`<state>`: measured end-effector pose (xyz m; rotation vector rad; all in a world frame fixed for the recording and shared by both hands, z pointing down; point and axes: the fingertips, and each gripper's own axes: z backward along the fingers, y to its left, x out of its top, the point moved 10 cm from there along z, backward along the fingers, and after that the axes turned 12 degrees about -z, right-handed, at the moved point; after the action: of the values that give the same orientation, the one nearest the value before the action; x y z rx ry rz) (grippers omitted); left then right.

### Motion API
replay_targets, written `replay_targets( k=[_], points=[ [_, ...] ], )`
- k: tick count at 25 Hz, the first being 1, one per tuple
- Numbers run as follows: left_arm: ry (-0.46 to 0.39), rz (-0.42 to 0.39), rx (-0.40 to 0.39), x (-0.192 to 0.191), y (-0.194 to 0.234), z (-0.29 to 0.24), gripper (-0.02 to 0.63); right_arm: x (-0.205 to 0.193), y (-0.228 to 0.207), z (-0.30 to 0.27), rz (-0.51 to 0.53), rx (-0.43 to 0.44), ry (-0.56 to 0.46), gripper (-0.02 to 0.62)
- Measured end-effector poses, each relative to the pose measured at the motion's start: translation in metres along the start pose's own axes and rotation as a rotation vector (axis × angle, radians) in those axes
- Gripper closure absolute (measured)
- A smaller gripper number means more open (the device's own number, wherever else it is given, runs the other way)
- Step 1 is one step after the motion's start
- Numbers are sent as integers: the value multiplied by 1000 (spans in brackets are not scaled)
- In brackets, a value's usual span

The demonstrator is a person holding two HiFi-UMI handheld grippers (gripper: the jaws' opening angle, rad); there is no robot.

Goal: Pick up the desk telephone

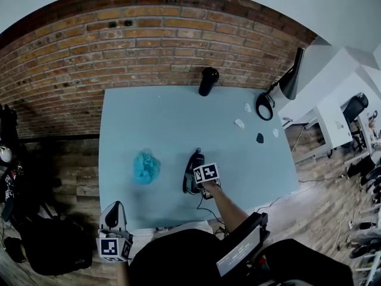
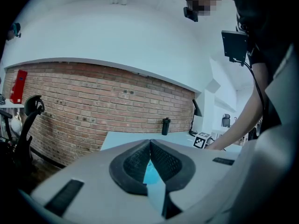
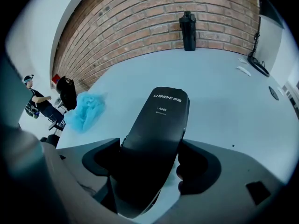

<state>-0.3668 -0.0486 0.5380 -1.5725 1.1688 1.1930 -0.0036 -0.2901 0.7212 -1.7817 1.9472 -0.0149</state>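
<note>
The left gripper (image 1: 113, 214) hangs off the near edge of the tabletop (image 1: 161, 118), fingers pressed together on nothing. The right gripper (image 3: 152, 160) has its fingers clamped on both sides of the black telephone (image 3: 161, 125), at the tabletop's front middle, to the right of a crumpled blue cloth (image 1: 146, 167). White print on the telephone reads "CHINO-E", with "A061" under it.

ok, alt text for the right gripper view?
The right gripper has its jaws closed on either side of a black desk telephone, whose printed end points away over a pale blue table. A crumpled blue bundle lies on the table to the left. A black bottle stands at the far edge before a brick wall.
</note>
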Motion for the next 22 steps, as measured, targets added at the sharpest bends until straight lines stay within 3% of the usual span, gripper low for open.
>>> replay_targets(
  k=[8, 22],
  points=[
    [11, 4, -9, -1, -2, 0, 583, 6, 4, -2, 16, -45, 52, 206],
    [21, 13, -19, -4, -9, -2, 583, -2, -3, 4, 59, 4, 74, 272]
  ],
)
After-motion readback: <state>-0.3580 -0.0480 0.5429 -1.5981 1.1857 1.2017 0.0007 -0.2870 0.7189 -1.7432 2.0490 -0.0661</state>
